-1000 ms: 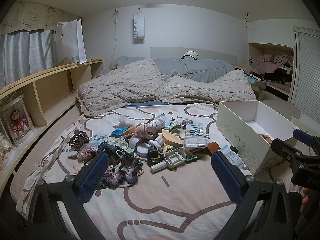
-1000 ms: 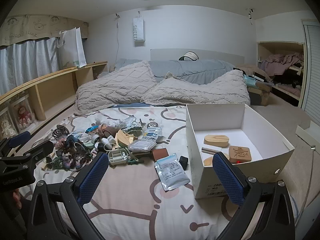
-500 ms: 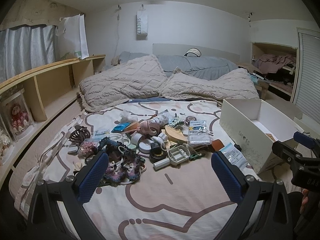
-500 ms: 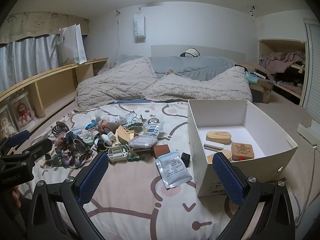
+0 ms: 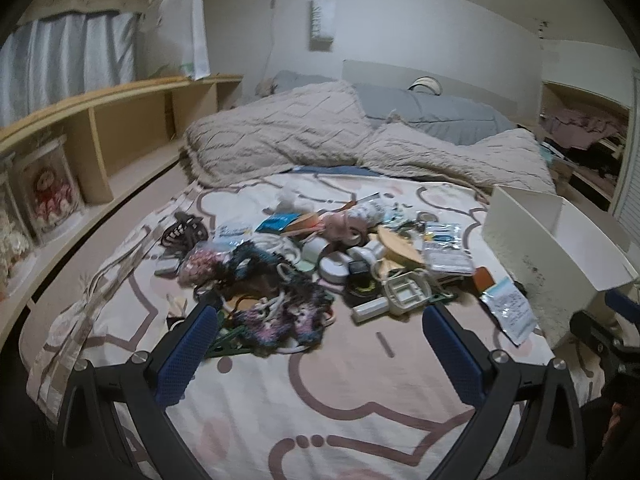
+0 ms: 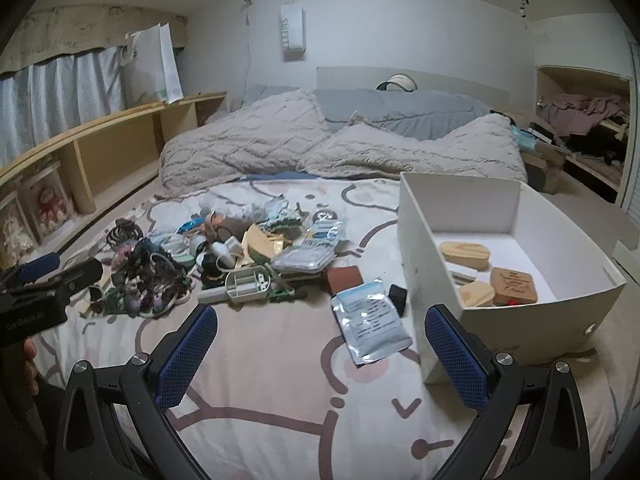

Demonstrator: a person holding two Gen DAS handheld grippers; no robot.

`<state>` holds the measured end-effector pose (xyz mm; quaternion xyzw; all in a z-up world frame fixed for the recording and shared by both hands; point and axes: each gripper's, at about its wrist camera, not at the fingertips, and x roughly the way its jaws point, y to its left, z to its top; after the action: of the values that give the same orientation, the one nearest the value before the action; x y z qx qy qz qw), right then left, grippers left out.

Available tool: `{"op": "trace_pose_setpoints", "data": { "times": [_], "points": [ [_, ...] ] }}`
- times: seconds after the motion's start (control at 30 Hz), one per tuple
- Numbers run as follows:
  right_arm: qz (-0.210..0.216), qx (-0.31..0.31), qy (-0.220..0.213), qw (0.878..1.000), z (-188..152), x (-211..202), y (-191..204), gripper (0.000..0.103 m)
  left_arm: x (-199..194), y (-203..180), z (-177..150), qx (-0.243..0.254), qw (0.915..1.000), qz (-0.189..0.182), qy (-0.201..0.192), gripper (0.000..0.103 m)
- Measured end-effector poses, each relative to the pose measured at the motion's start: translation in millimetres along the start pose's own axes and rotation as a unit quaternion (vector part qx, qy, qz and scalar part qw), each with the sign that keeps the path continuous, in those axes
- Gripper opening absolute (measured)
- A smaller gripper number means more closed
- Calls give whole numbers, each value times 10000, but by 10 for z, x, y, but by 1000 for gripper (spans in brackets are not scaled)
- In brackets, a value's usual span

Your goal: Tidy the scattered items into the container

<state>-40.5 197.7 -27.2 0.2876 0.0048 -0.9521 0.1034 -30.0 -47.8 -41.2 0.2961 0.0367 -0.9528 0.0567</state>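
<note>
A heap of small items lies on the bed: knitted pieces (image 5: 276,312), a brown hair claw (image 5: 184,234), a white plastic frame (image 5: 406,292), clear packets (image 5: 444,248) and a silver pouch (image 6: 370,320). The white box (image 6: 512,320) stands at the right, holding wooden blocks (image 6: 514,286). My left gripper (image 5: 320,352) hangs open above the sheet just short of the heap, nothing between its fingers. My right gripper (image 6: 320,352) is open too, in front of the pouch and the box's near corner. A small black cube (image 6: 398,298) sits beside the pouch.
Beige blankets (image 6: 328,152) and a grey duvet lie across the back of the bed. A wooden shelf (image 5: 100,120) with framed dolls runs along the left. A closet nook (image 6: 584,120) with clothes is at the far right. The cartoon-print sheet (image 6: 280,380) spreads in front.
Both grippers have moved forward and lower toward the bed, so the heap and box look larger. Both stayed open and empty.
</note>
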Motion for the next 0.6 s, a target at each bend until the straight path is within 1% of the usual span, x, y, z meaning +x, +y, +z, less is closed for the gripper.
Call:
{"op": "trace_pose_setpoints", "data": {
  "times": [0.1,0.23,0.4,0.5,0.6],
  "points": [
    [54,-14,115,9999,-39,96,34,103,84,107,23,-114,9999,27,103,103],
    [132,-48,281,9995,-82,220,80,103,188,323,97,-327,9991,203,179,103],
    [202,-91,463,9987,-129,355,128,103,334,547,186,-623,9973,265,293,103],
    [240,-107,567,9980,-147,428,148,103,449,649,211,-833,9953,183,455,103],
    [263,-108,662,9974,-168,496,160,103,562,744,216,-1183,9910,57,624,103]
  ]
}}
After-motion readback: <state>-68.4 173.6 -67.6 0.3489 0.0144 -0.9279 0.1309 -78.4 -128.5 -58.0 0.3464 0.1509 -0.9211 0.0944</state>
